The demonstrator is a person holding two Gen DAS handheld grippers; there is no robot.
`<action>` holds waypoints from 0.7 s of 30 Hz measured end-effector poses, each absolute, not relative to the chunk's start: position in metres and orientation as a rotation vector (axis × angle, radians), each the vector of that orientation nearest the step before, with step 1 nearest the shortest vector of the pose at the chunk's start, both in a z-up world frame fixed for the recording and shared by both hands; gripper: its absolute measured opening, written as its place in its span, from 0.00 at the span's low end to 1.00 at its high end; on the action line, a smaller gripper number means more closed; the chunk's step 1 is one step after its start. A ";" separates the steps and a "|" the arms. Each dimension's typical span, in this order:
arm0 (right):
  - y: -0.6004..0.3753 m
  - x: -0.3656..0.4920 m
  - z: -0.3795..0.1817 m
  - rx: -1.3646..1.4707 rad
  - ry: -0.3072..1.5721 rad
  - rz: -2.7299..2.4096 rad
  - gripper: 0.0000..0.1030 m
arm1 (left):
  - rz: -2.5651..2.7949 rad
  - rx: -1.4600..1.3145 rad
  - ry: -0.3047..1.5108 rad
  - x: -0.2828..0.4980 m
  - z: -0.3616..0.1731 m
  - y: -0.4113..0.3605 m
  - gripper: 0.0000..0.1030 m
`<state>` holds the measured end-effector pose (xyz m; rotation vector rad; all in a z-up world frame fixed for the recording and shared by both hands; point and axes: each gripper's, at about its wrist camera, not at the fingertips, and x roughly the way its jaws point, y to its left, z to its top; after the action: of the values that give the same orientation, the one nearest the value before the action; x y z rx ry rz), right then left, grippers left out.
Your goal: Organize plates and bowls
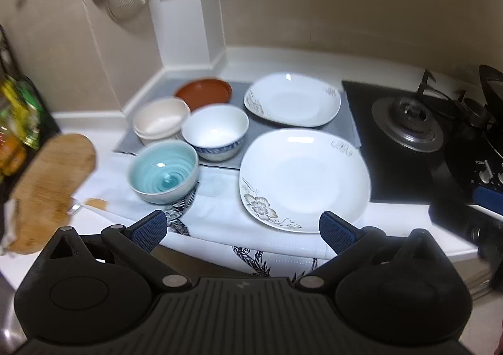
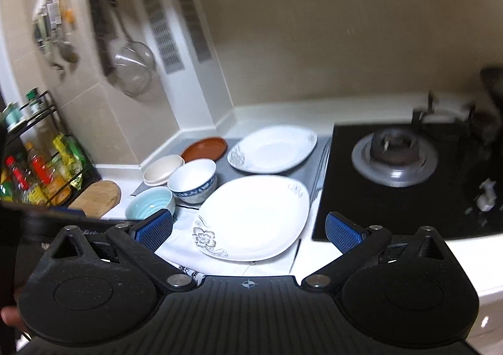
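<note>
Both grippers, left gripper [image 1: 243, 229] and right gripper [image 2: 248, 229], hang spread wide and empty above the counter [image 1: 408, 213]; two plates [image 1: 305, 176] and four bowls [image 1: 163, 171] sit unstacked (apparently nothing sorted yet).

Left gripper [image 1: 243, 229], jaws wide apart and empty, hovers above a counter. Just ahead lies a white flowered plate [image 1: 305, 179]; ahead-left sits a turquoise bowl [image 1: 163, 171].

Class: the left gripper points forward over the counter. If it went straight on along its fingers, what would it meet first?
Probably the near white plate: the open left gripper points at its near left rim, though depth is unclear and it might cross the patterned cloth first.
</note>
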<state>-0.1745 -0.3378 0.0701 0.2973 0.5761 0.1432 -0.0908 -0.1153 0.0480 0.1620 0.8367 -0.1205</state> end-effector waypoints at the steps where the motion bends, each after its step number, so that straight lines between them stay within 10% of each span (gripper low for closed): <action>1: -0.340 -0.163 0.063 0.316 0.594 0.144 1.00 | -0.138 0.144 0.868 -0.079 0.039 -0.112 1.00; 21: -0.324 -0.029 -0.044 0.424 0.814 -0.087 1.00 | -0.543 0.082 1.188 0.086 -0.083 -0.116 1.00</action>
<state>-0.0288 -0.3243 -0.0442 0.4238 0.8139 -0.0871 0.0859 -0.1155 -0.0831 0.0818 1.1883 -0.5429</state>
